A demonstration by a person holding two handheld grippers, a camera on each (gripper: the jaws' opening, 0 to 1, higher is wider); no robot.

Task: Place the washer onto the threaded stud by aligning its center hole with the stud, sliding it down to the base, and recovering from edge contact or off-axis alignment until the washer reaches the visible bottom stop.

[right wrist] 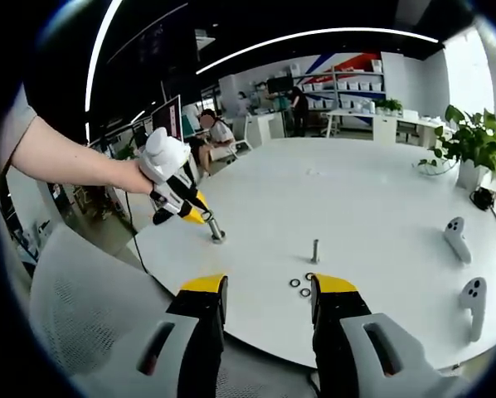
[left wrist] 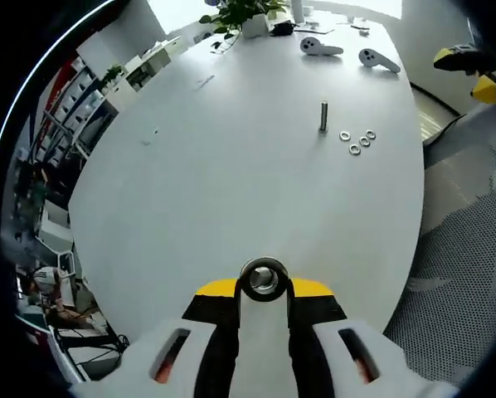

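The left gripper (left wrist: 264, 292) is clenched on a round metal piece (left wrist: 264, 278) with a centre hole, held between its yellow-tipped jaws close to the near edge of the white table (left wrist: 231, 191). Seen from the right gripper view, the same piece (right wrist: 216, 230) looks like a short post with a flat base, its foot at or just above the table edge; whether this is a second stud or something else I cannot tell.

The threaded stud (left wrist: 323, 117) stands upright well in from that edge, toward the far right part of the table, with nothing on it. Four loose washers (left wrist: 357, 141) lie flat in a small cluster just beside its base, on the side toward the right edge. In the right gripper view the stud (right wrist: 315, 251) rises just beyond the jaw tips, and some of the washers (right wrist: 300, 287) show in the gap between them.

The right gripper (right wrist: 266, 292) is released, jaws spread wide and empty, hovering near the table edge in front of the washers.

By my reading the task has barely begun: no washer is picked up, none is threaded. All of it remains: grasping one, centring its hole over the stud, and sliding it to the bottom.

Two white controllers (left wrist: 347, 53) and a potted plant (left wrist: 240, 15) sit at the far end.
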